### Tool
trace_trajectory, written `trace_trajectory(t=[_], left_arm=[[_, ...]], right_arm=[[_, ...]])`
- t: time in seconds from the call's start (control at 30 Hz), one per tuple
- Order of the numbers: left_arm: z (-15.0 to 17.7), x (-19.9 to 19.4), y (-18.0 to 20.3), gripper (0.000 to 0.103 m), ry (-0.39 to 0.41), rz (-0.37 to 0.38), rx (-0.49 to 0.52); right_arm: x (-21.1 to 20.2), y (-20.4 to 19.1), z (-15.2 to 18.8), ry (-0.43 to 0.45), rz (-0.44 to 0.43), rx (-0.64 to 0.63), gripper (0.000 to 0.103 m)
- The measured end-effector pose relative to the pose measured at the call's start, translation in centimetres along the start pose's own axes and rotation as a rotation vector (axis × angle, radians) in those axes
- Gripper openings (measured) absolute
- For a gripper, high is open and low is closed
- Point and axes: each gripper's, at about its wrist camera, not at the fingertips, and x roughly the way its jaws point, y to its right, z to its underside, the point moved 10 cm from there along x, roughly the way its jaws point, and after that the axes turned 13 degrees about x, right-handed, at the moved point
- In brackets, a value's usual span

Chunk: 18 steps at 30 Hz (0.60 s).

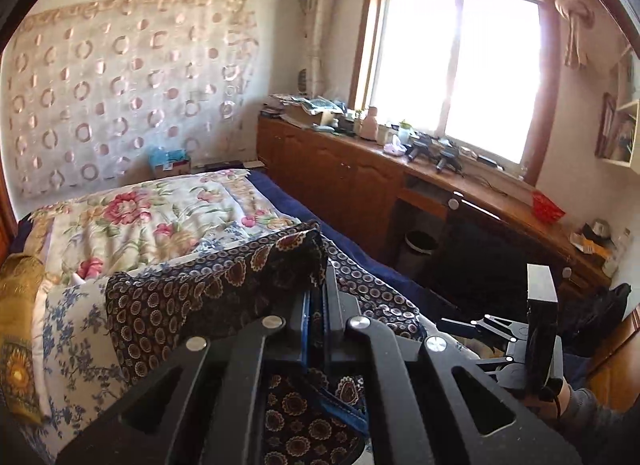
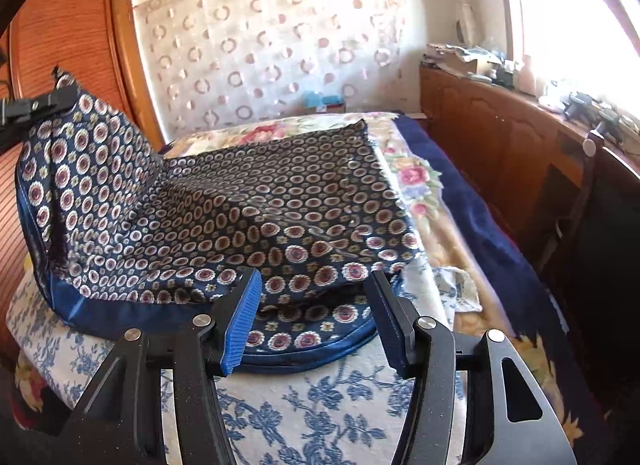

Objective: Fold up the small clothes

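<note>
Thin patterned cloth [image 2: 248, 201], judged light, limp, slippery; best taken at blue hem. Left gripper [image 1: 316, 297] pinched raised corner; right gripper [image 2: 316, 297] spread wide, empty, near hem.

Two close tool-mounted views, shared bed [image 1: 132, 217].

My left tool [image 1: 318, 305] has its two fingers pressed together, pinched tight, and it is raised and pointing forward. From the right wrist view it shows at the far left, held high. My right tool [image 2: 316, 305] sits lower with its fingers spread wide apart, the blue ribbed pad [image 2: 240, 329] facing inward, gripping nothing.
</note>
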Motion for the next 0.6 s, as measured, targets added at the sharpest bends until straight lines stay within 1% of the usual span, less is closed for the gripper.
trace_trajectory(t=[0.07, 0.13, 0.2, 0.23, 0.27, 0.3, 0.33, 0.43, 0.6], left_arm=[[0.5, 0.6, 0.5, 0.001, -0.033, 0.002, 0.009], [1.7, 1.0, 0.6, 0.001, -0.063, -0.013, 0.007], [2.9, 1.3, 1.0, 0.006, -0.081, 0.01, -0.009], [3.7, 1.3, 1.0, 0.012, -0.094, 0.021, -0.015], [4.2, 1.1, 0.9, 0.024, -0.103, 0.02, -0.018], [4.7, 0.9, 0.7, 0.031, -0.107, 0.017, -0.019], [5.1, 0.8, 0.8, 0.041, -0.111, 0.014, -0.016], [6.4, 0.3, 0.5, 0.044, -0.126, 0.007, -0.005], [8.8, -1.6, -1.2, 0.044, -0.123, -0.055, -0.03]], right_arm=[[-0.1, 0.2, -0.1, 0.002, -0.004, 0.006, 0.056], [0.1, 0.4, -0.2, -0.002, -0.01, 0.009, 0.056], [0.2, 0.2, 0.0, -0.007, -0.015, 0.003, 0.056], [0.3, 0.0, 0.1, -0.01, -0.017, -0.001, 0.056], [0.3, 0.0, 0.3, -0.013, -0.017, -0.005, 0.056], [0.3, -0.2, 0.4, -0.017, -0.016, -0.009, 0.056], [0.3, -0.3, 0.4, -0.018, -0.015, -0.01, 0.056], [0.4, -0.8, 0.2, -0.014, -0.023, -0.011, 0.056], [0.3, -2.2, -0.2, -0.014, -0.032, -0.032, 0.056]])
